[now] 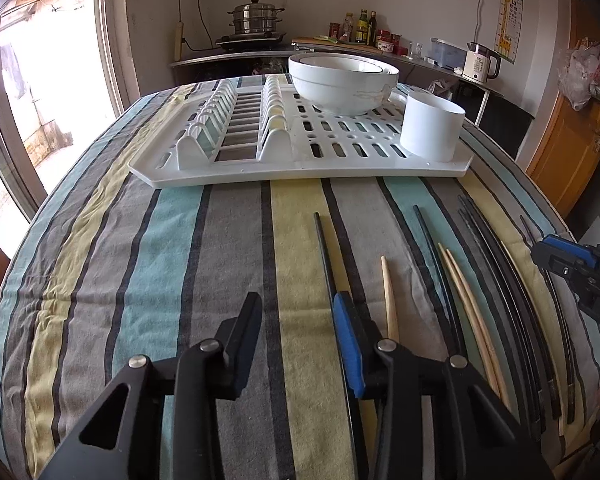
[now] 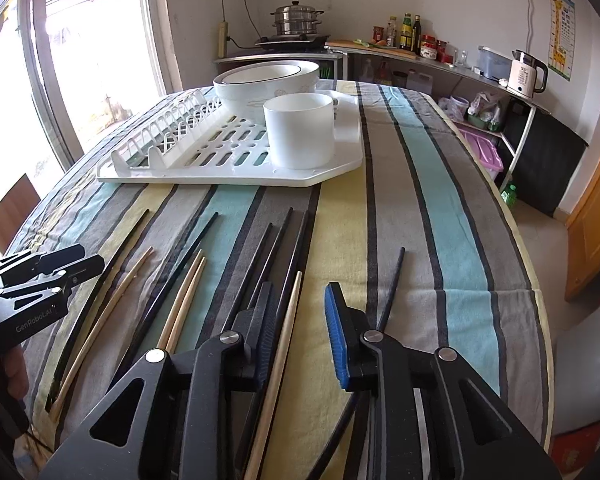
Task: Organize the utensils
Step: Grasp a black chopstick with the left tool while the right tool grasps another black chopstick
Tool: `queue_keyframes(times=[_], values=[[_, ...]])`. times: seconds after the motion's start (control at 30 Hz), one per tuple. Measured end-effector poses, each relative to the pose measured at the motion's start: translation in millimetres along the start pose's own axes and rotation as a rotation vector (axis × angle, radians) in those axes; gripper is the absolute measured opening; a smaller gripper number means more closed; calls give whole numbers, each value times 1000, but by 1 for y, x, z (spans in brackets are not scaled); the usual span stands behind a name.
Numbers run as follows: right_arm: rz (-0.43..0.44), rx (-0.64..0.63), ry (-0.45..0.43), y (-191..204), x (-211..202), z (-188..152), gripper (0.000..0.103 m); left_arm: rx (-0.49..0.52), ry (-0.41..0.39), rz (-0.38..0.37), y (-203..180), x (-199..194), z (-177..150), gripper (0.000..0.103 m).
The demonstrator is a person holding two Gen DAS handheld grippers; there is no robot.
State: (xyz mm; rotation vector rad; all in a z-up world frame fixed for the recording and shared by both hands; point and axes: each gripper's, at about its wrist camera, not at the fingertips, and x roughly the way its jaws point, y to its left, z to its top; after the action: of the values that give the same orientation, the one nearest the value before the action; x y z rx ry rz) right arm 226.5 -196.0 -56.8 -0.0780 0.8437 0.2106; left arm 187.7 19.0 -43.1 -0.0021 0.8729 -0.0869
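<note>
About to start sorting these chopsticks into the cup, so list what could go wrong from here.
1. The black chopsticks lie packed side by side, so the open right gripper may pinch several.
2. The tall white cylindrical cup stands at the white plastic drying rack's corner; a knock might tip it.

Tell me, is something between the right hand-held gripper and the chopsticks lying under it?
Nothing visible. The right hand-held gripper is open directly above a light wooden chopstick on the striped tablecloth, with no object between them.
</note>
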Motion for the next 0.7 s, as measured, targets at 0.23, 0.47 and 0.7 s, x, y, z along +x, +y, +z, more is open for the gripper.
queue_keyframes(times=[0.23, 0.47, 0.7], values=[[4, -26, 69, 5, 27, 18, 18, -12, 41, -48, 3, 13, 13, 36], [-3, -32, 118, 5, 44, 24, 14, 20, 54, -40, -4, 20, 20, 35], [-3, -39, 140, 9, 50, 35, 13, 53, 69, 0, -10, 24, 26, 23]])
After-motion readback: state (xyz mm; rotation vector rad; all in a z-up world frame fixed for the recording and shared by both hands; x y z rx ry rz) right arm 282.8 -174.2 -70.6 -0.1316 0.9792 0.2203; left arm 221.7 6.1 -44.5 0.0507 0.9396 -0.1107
